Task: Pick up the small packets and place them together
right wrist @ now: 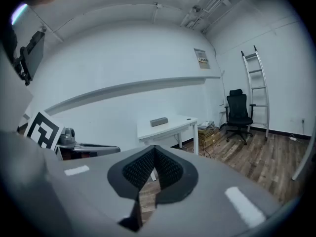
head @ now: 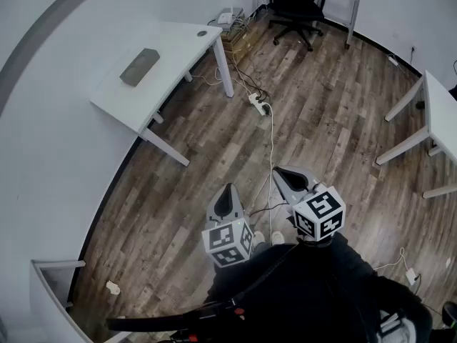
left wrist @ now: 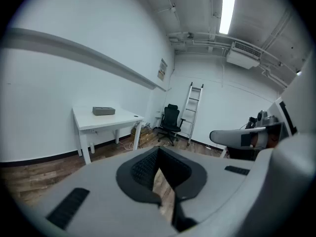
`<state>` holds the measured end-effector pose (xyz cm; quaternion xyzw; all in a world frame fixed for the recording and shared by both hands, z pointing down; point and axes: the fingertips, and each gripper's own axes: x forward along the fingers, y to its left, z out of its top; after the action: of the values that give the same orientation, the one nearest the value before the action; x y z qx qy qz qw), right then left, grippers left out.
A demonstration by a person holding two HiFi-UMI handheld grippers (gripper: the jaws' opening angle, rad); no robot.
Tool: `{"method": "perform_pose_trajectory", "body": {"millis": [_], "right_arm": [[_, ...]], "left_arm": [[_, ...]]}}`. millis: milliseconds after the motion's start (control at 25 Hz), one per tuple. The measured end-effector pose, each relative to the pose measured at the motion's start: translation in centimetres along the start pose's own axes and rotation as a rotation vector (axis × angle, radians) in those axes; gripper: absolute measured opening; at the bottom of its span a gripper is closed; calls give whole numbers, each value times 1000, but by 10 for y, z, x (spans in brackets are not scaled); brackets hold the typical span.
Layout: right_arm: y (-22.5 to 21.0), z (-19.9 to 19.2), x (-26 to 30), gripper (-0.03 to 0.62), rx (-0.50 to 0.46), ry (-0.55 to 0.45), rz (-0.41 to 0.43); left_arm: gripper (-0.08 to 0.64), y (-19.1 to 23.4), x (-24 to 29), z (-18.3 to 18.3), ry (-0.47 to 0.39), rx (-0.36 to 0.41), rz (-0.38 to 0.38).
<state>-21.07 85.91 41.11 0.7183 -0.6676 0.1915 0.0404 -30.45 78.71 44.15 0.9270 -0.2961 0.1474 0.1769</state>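
While you stand over the wooden floor [head: 321,120], you carry both tools in front of your body, tipped a little downward. Your left claw [left wrist: 159,154] is clenched, its dark ribbed pads [left wrist: 140,169] meeting at the tip with nothing between them. Your right claw [right wrist: 154,152] is clenched just the same, pads pressed together and empty. In the head view the two marker cubes, left [head: 228,243] and right [head: 318,214], sit side by side just above your dark sleeves.

Just past the claws, a white cable [head: 271,148] runs across the boards to a power strip [head: 258,106]. Farther on, to your left, a white desk [head: 171,56] stands against the curved wall. A flat grey box [head: 139,66] lies on it, well apart from both claws; whether it belongs to your task I cannot tell. Another white desk [head: 443,120] stands off to your right. At the far end of the room are a black office chair [head: 294,6] and a ladder [right wrist: 256,93] leaning on the wall.
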Motion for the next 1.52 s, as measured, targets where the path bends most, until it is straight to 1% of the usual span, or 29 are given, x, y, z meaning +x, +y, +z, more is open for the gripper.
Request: {"method": "perform_pose_trajectory", "body": {"millis": [440, 640, 800, 1040, 1240, 1400, 1520], "right_arm": [[3, 1, 5, -6, -4, 1, 7], [0, 1, 7, -6, 33, -12, -6], [-4, 3, 10, -6, 41, -23, -40], [-14, 0, 17, -6, 58, -29, -123], [-10, -8, 24, -6, 78, -21, -158], [-12, -7, 39, -6, 64, -7, -154], [-20, -1, 57, -6, 54, -11, -142]], "left_arm": [[0, 5, 0, 1, -4, -6, 8], [0, 9, -2, 3, -6, -5, 14], [0, 21, -6, 7, -11, 12, 19], [0, 56, -16, 7, -17, 84, 41], [0, 71, -12, -4, 17, 51, 30], [0, 79, 1, -2, 17, 37, 25], [0, 83, 19, 6, 6, 29, 30]]}}
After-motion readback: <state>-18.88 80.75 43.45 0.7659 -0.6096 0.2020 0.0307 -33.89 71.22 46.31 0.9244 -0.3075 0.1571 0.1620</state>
